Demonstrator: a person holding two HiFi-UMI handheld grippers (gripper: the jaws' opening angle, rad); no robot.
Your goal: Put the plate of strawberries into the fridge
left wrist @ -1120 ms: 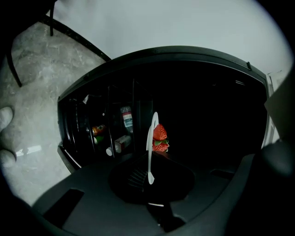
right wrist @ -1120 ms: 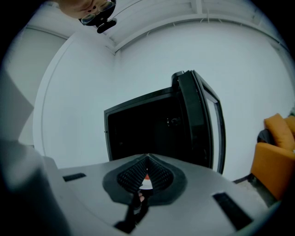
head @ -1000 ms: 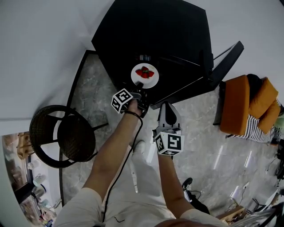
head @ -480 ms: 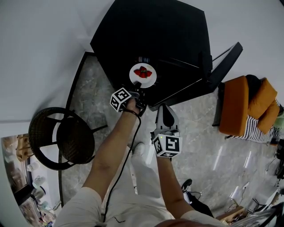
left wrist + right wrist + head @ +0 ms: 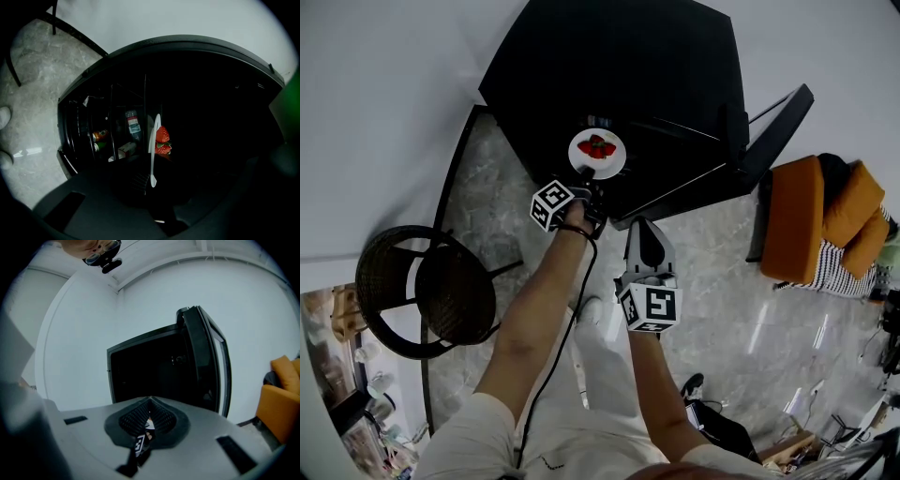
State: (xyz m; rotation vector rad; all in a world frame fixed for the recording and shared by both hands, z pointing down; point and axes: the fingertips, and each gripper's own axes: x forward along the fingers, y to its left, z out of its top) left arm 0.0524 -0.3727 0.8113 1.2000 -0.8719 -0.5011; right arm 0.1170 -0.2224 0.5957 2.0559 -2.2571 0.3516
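White plate point(image 5: 597, 153) w/ strawberries point(image 5: 597, 146): near rim pinched in left gripper point(image 5: 587, 178), jaws clamped tight on it. Held at open front of black fridge point(image 5: 609, 66); on a shelf or not, can't tell. Fridge door point(image 5: 769, 131) stands open at right. Inside: bottle point(image 5: 133, 124) on lit shelf. Right gripper point(image 5: 642, 230): jaws pressed together, empty, short of fridge, beside left forearm.
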